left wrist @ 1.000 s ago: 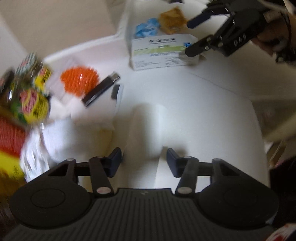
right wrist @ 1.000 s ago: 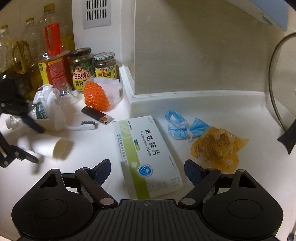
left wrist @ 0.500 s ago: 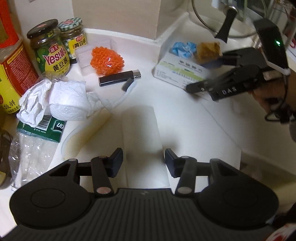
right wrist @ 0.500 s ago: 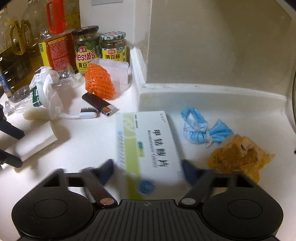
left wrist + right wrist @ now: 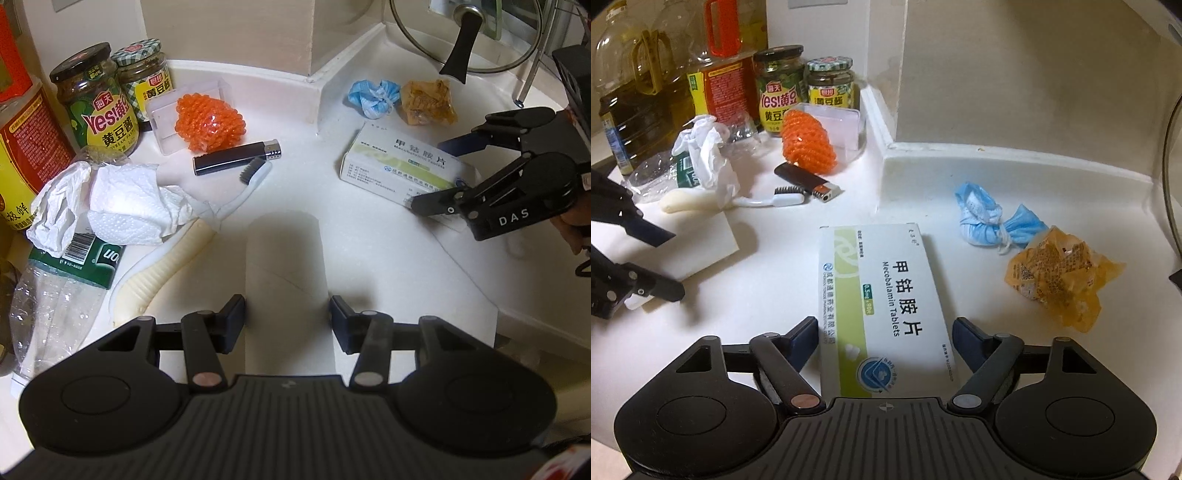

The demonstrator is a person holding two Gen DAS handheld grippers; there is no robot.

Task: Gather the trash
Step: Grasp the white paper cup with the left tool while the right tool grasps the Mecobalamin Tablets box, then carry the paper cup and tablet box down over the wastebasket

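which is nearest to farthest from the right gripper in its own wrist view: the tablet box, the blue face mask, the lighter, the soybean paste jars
1. Tablet box: between the right gripper's open jaws.
2. Blue face mask: crumpled, ahead to the right.
3. Lighter: ahead to the left, beside the toothbrush.
4. Soybean paste jars: at the back wall, far left.

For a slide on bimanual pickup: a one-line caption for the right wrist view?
Right gripper straddles a white-and-green tablet box on the counter, jaws open.
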